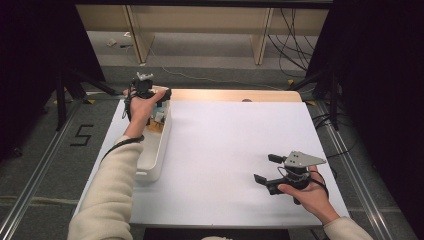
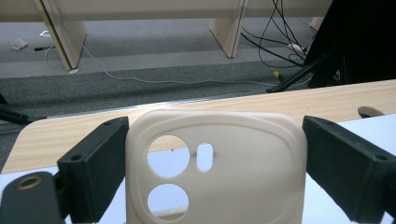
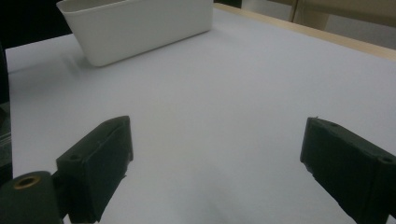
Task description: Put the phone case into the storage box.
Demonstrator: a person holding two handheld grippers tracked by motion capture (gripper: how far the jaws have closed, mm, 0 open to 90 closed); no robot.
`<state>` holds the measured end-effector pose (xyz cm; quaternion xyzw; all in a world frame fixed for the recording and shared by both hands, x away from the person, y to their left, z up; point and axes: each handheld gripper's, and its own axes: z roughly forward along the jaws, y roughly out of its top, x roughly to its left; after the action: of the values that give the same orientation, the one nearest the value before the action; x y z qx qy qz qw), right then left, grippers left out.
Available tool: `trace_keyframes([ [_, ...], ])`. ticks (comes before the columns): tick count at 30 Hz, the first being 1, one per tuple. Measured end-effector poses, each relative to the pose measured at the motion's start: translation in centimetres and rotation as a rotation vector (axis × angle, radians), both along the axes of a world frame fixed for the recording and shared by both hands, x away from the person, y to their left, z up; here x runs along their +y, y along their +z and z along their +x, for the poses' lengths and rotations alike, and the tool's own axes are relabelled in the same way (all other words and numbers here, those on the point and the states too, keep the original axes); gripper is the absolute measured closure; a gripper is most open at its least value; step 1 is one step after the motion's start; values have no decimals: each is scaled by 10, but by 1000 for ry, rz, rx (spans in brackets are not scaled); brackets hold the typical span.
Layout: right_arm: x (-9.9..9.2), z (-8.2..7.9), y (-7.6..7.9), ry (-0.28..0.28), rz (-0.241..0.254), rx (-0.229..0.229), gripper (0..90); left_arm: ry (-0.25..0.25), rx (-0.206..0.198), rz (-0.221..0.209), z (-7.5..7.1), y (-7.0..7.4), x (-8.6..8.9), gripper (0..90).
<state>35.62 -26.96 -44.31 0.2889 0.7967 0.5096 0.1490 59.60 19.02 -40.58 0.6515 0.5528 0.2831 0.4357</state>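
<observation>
White bench point(image 1: 225, 165) spread wide, a long white bin point(image 1: 159, 145) along its left edge. Over the bin's far end, the left gripper point(image 2: 212, 158) is up in the air with a cream phone case point(image 2: 224, 163) standing between its fingers point(image 2: 95, 163), touching the left one, a slight gap at the right. Near the front right corner, the right gripper point(image 1: 265, 169) hovers, fingers point(image 3: 100, 163) spread, gripping nothing.

Cream phone case point(image 2: 219, 168) with round camera cutouts, upright between the left claw's point(image 2: 215, 172) jaws
</observation>
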Motion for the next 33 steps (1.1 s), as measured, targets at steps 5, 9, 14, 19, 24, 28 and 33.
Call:
trace_keyframes([
  [5, 0, 0, 0, 1, 1, 0, 102, 1, 4, 1, 0, -1, 0, 100],
  [9, 0, 0, 0, 1, 1, 2, 102, 0, 5, 1, 0, -1, 0, 100],
  [14, 0, 0, 0, 1, -1, 4, 102, 0, 5, -1, 0, -1, 0, 99],
  [19, 1, 0, 0, 1, 0, 4, 102, -1, 7, -3, 0, -2, 1, 99],
  [24, 1, 0, 0, 2, 0, 5, 102, -3, 9, -5, 0, -2, 1, 99],
  [28, 1, 0, -1, 2, 0, 5, 102, -4, 10, -6, 0, -2, 1, 99],
  [33, 1, 0, 0, 2, -1, 5, 102, -5, 9, -4, 0, -2, 1, 99],
])
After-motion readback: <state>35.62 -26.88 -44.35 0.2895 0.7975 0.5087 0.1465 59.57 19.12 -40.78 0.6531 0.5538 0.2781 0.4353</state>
